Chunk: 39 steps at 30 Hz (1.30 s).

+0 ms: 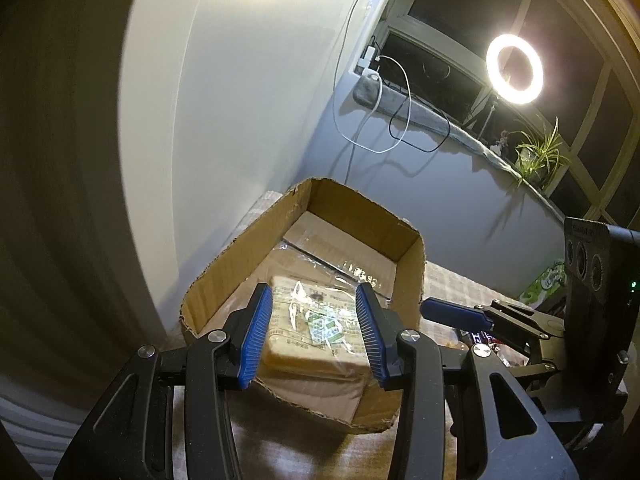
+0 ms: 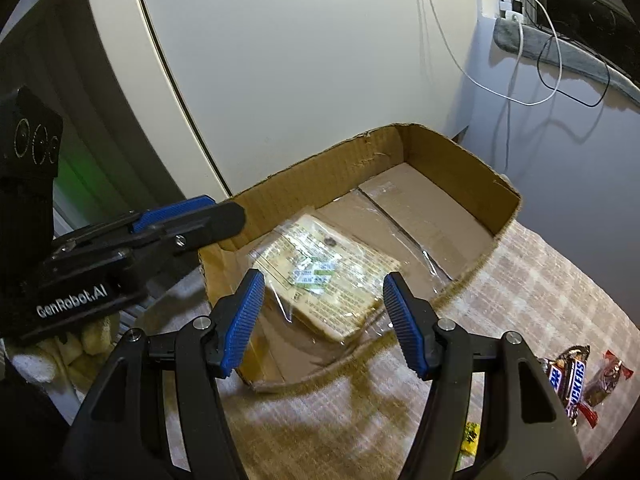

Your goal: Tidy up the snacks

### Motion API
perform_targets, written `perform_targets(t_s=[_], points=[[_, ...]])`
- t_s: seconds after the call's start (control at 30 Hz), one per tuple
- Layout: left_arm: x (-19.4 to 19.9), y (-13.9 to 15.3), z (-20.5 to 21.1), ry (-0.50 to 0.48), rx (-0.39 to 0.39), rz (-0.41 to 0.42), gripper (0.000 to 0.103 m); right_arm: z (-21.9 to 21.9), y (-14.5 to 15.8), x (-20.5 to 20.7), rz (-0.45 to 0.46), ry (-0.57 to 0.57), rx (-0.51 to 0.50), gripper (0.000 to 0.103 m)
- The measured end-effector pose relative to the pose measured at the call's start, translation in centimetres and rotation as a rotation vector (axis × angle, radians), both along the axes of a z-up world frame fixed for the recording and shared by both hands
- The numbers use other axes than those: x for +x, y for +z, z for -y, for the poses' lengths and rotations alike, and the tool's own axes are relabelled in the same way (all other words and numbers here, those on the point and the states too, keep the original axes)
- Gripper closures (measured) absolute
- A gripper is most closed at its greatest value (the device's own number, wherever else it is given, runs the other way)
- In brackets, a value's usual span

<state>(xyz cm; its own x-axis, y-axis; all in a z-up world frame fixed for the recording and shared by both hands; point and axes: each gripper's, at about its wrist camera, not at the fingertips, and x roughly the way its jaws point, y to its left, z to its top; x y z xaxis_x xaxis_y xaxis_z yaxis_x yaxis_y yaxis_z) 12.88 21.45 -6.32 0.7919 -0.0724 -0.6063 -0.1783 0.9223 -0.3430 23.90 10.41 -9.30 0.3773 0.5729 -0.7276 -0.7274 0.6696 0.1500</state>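
An open cardboard box [image 1: 224,276] [image 2: 460,152] stands on a checked tablecloth. Inside it, near the end closest to my left hand, a clear-wrapped packet of pale biscuits [image 1: 316,344] [image 2: 340,300] lies flat on the floor. My left gripper [image 1: 313,294] hovers over that end wall, open, and the packet shows in the gap below its blue pads without being pressed. From the right wrist view the left gripper [image 2: 192,216] sits above the box's left corner. My right gripper [image 2: 324,278] hangs open over the long near wall, empty. One finger of the right gripper [image 1: 452,314] shows beside the box.
A Snickers bar [image 2: 568,380], a red-wrapped sweet [image 2: 608,376] and a small yellow packet [image 2: 470,438] lie on the cloth right of the box. A green package [image 1: 548,280] sits further back. A wall, hanging cables [image 1: 384,120], a ring light [image 1: 514,68] and a plant [image 1: 536,156] stand behind.
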Motion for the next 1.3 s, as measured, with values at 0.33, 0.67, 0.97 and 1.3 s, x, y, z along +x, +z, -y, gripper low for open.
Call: perform_targets(t_s=[0.33, 0.67, 0.97, 1.3], points=[[-1.0, 0.9, 1.7, -0.009, 0.021, 0.004, 0.057, 3.5, 1.7, -1.9, 0.038, -0.039, 0.026, 0.035], [-2.0, 1.3, 6.3, -0.114, 0.026, 0.0, 0.056, 12.6, 3.9, -4.7, 0.117, -0.152, 0.059, 0.015], [-1.9, 0.3, 11.6, -0.24, 0.004, -0.034, 0.056, 23.3, 3.7, -7.3, 0.137, -0.353, 0.015, 0.012], [-1.3, -1.6, 18.0, -0.382, -0.007, -0.096, 0.056, 31.4, 2.1, -9.6, 0.121, -0.511, -0.048, 0.012]])
